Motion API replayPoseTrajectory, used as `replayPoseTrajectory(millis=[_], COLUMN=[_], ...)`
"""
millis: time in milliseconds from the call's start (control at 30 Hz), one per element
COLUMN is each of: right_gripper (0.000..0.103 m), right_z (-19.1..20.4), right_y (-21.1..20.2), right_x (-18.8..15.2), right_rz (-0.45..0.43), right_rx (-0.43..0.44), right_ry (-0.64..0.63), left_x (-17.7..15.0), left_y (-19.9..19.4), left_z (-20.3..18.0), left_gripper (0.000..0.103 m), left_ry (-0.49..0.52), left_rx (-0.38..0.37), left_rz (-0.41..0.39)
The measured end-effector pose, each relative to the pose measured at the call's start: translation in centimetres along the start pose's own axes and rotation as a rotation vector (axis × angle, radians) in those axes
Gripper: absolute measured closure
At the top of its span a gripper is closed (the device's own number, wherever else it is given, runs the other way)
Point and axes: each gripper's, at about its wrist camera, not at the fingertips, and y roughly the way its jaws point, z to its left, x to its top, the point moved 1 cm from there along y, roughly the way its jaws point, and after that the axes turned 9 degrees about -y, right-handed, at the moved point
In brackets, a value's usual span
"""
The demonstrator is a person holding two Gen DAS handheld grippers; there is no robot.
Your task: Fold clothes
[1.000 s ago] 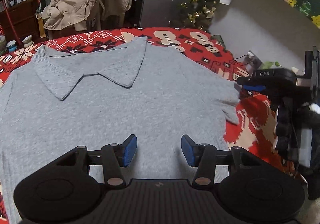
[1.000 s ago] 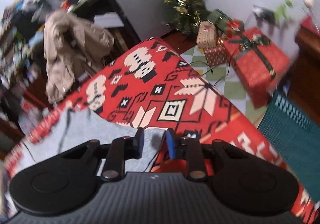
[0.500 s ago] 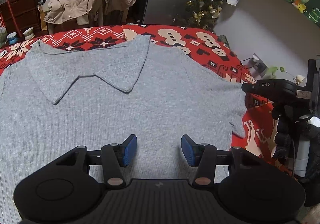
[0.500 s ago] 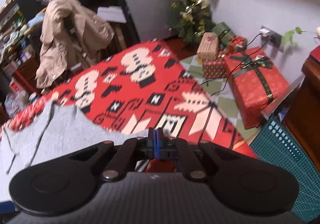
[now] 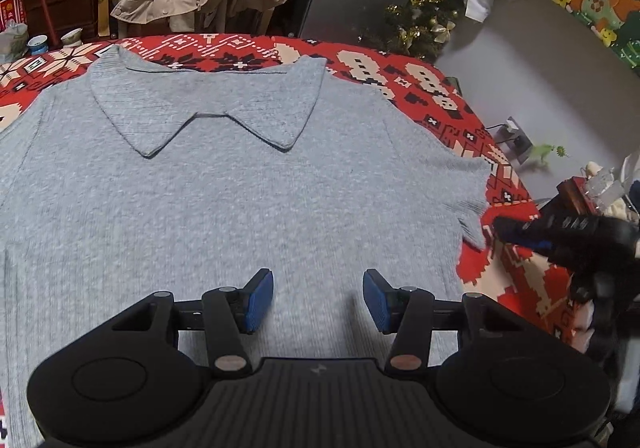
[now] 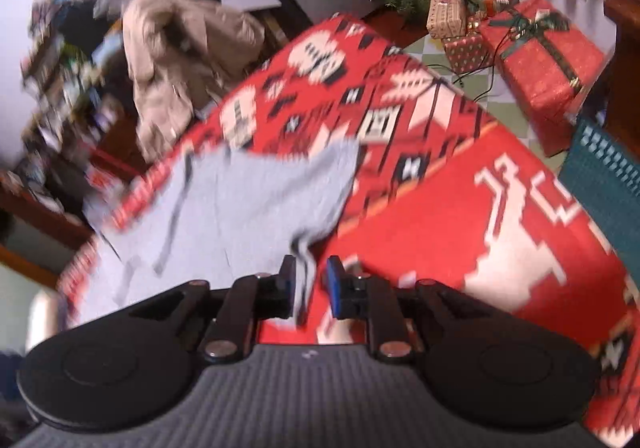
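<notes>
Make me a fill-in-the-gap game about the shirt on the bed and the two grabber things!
1. The grey shirt lies flat with its ____ at the far end.
2. It rests on a patterned cloth that is mostly ____.
3. The left hand-held gripper has ____ between its blue pads.
4. The right hand-held gripper, jaws opening, has the shirt's ____ between its pads.

Missing words: collar; red; nothing; sleeve

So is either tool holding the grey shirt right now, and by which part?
Neither grips it. The left tool hovers open over the shirt; the right tool is opening, the sleeve corner loose between its pads.
</notes>
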Motion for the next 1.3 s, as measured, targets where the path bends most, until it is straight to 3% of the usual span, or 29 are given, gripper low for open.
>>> replayPoseTrajectory(millis=[267, 333, 367, 433, 633, 900, 1067, 1200, 1300], right_gripper=[0.084, 0.089, 0.098, 0.098, 0.097, 0.085, 0.085, 0.085, 0.093], right_z=[6.7, 7.7, 8.1, 8.2, 6.9, 4.1, 3.9, 4.0, 3.1], right_y=[1.5, 1.6, 1.5, 1.0, -0.6, -1.5, -0.6, 2.0, 2.7], right_x=[-2.2, -2.6, -2.7, -3.0, -3.5, -1.7, 0.4, 0.8, 0.4], right_rz=[-0.022, -0.018, -0.010, 0.005, 0.021, -0.037, -0.140, -0.101, -0.086], right_rx=[-0.219, -0.258, -0.265, -0.272, -0.206, -0.158, -0.070, -0.072, -0.085], right_ry=[-0.258, -0.318, -0.336, -0.338, -0.270, -0.145, -0.101, -0.114, -0.125], left_x=[-0.3, -0.3, -0.3, -0.3, -0.5, -0.7, -0.7, -0.7, -0.8], left_y=[-1.5, -1.7, -1.8, -1.9, -1.7, -2.0, -1.9, -2.1, -2.2], left_z=[0.5, 0.7, 0.9, 1.2, 1.9, 2.6, 2.7, 2.7, 3.0], left_gripper=[0.049, 0.049, 0.049, 0.049, 0.049, 0.047, 0.047, 0.047, 0.046], left_ry=[-0.014, -0.016, -0.018, -0.023, -0.040, -0.050, -0.052, -0.050, -0.053], left_rx=[0.008, 0.015, 0.018, 0.023, 0.031, 0.037, 0.048, 0.055, 0.076], left_rz=[-0.020, -0.023, -0.024, -0.026, -0.020, -0.012, -0.012, -0.017, -0.029])
